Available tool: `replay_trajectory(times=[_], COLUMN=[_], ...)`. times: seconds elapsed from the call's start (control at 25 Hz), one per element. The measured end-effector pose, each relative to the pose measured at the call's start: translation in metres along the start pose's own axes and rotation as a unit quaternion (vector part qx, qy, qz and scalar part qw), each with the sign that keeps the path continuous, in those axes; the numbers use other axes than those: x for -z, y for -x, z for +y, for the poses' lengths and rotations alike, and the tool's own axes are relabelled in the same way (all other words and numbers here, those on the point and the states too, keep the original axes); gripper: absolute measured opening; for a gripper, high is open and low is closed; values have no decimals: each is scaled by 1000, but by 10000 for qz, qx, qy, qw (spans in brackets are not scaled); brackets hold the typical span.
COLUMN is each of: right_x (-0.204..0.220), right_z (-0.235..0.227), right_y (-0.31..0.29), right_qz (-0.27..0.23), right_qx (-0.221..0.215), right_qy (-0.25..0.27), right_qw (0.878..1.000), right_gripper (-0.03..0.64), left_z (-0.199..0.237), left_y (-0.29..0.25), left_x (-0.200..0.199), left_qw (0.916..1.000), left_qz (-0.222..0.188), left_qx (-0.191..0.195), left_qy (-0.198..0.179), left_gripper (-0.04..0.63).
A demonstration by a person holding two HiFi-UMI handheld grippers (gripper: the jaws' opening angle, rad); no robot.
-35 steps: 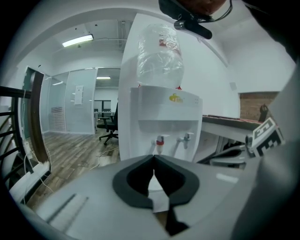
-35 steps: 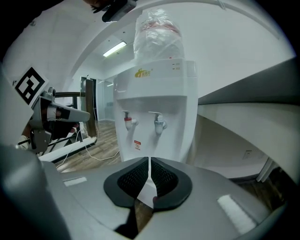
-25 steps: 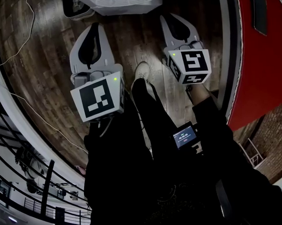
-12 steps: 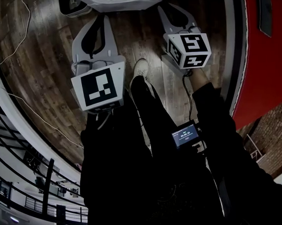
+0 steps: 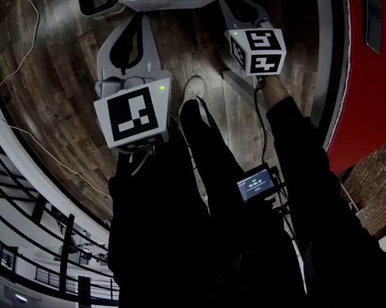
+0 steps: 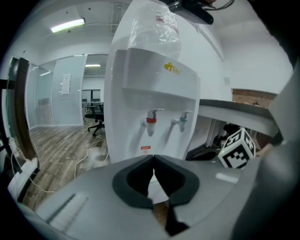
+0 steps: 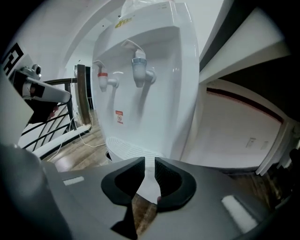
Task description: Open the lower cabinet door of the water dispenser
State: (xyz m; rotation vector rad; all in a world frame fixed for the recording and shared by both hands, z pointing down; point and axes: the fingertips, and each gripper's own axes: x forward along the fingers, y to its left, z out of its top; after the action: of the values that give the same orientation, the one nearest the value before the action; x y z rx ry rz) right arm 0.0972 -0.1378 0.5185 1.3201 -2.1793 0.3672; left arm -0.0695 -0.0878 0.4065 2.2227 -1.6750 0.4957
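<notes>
Left gripper view: left gripper (image 6: 153,157) jaws together | right gripper (image 7: 149,159) jaws slightly apart, empty | water dispenser (image 7: 161,93) sticker (image 7: 120,118) unreadable

wht water dispenser (image 6: 154,93), upright

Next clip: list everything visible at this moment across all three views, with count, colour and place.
water dispenser: one, white, ahead of both grippers
red tap: one, red-collared, dispenser recess
grey tap: one, greyish, beside the red tap
drip tray: one, white, under the taps
plastic wrap: one, clear, atop the dispenser
office chair: one, black, behind the dispenser
cable: at least one, white, on the floor
wall panel: one, red, head view's right
small screen: one, black, by the right forearm
shoe: one, white, between the grippers
left gripper: one, grey, jaws shut, empty
right gripper: one, grey, jaws slightly apart, empty
</notes>
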Motion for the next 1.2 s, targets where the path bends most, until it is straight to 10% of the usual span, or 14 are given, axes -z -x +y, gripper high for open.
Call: replay_trajectory(times=[1.2], right_x=[70], right_z=[2], right_y=[-66], right_qz=[1173], right_qx=[-442], right_qy=[1127], right_qw=[9857], right_gripper=[117], left_z=[-6], left_y=[-8], left_x=[18], left_qw=[9996], left_qz=[176], left_qx=[85], left_qy=[-181], left_gripper=[8])
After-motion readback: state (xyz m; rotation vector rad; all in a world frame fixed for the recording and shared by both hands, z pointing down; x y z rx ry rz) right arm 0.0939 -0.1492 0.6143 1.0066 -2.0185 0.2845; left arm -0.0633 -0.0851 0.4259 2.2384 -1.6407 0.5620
